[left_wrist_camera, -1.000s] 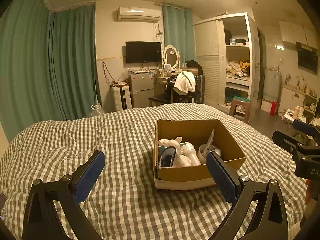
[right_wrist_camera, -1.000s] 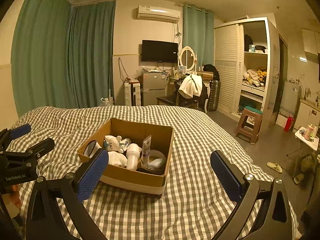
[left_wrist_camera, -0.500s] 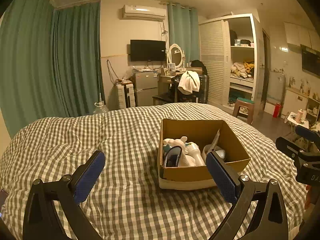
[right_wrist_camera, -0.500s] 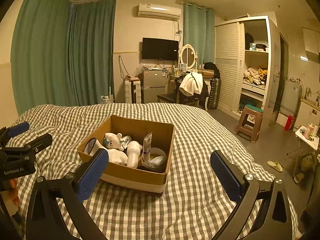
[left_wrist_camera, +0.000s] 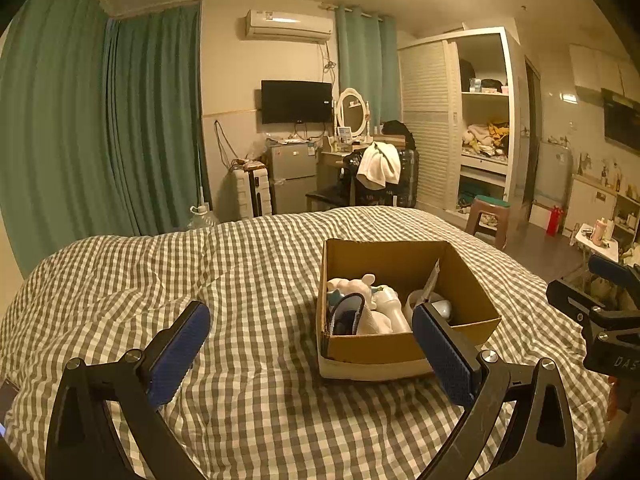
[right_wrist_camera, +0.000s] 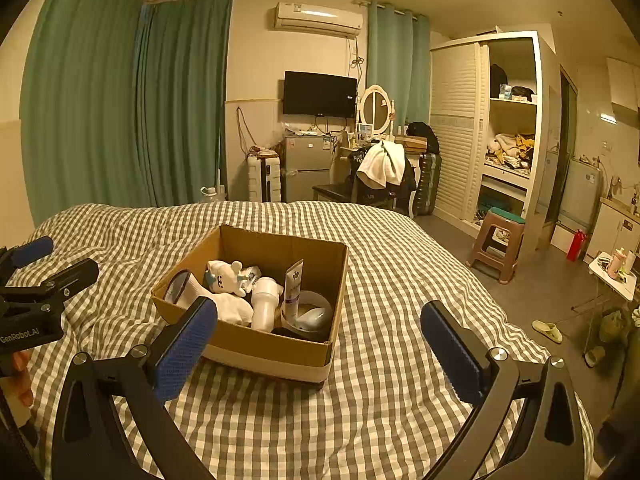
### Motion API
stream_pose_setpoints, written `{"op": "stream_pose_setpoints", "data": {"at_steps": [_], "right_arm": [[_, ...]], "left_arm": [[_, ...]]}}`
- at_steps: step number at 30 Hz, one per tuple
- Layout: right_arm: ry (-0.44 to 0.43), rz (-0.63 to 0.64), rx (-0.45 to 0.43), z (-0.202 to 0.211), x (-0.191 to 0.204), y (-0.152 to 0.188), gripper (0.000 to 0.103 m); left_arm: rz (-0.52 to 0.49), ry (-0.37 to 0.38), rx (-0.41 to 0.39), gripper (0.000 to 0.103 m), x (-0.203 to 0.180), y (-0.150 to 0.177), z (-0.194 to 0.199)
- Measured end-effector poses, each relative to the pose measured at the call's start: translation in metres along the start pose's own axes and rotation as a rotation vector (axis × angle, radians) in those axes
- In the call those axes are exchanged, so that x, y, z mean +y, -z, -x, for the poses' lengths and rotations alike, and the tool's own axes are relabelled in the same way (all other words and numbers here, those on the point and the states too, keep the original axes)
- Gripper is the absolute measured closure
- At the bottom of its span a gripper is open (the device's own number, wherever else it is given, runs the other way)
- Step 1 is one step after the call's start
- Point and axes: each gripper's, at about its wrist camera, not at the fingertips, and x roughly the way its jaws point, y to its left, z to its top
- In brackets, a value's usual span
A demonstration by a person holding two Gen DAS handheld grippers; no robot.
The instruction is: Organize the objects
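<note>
An open cardboard box (left_wrist_camera: 472, 292) (right_wrist_camera: 320, 256) sits on the checked bed. It holds a white plush toy (right_wrist_camera: 226, 276), a white bottle (right_wrist_camera: 264, 304), a standing tube (right_wrist_camera: 294, 284), a round clear container (right_wrist_camera: 310, 314), a small mirror (right_wrist_camera: 176, 286) and white cloth (right_wrist_camera: 230, 306). My left gripper (left_wrist_camera: 310, 346) is open and empty, held above the bed in front of the box and a little to its left. My right gripper (right_wrist_camera: 318, 338) is open and empty, in front of the box. Each gripper also shows at the edge of the other view, the right one (left_wrist_camera: 600, 304) and the left one (right_wrist_camera: 36, 276).
The grey-and-white checked duvet (left_wrist_camera: 248, 264) covers the whole bed. Beyond it are green curtains (left_wrist_camera: 100, 120), a small fridge (left_wrist_camera: 290, 178), a chair with a white towel (left_wrist_camera: 378, 168), a wardrobe (left_wrist_camera: 460, 120) and a stool (right_wrist_camera: 498, 240) on the floor at the right.
The left wrist view has shifted a little, so the box sits slightly further right and higher in it. Both grippers stay open and empty.
</note>
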Motion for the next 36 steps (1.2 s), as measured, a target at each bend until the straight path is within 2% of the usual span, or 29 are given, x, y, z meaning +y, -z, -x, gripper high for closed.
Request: {"op": "stream_pose_setpoints", "data": {"at_steps": [6,36], "right_arm": [[0.0,0.001,0.004,0.0001,0.0003,0.0003,0.001],[0.006,0.009,0.025,-0.0047,0.004,0.0029,0.001]], "left_arm": [[-0.006,0.019,-0.005,0.0,-0.0008,-0.0009,0.0015],[-0.013,0.003,0.008,0.0,-0.0014,0.0012,0.0021]]}}
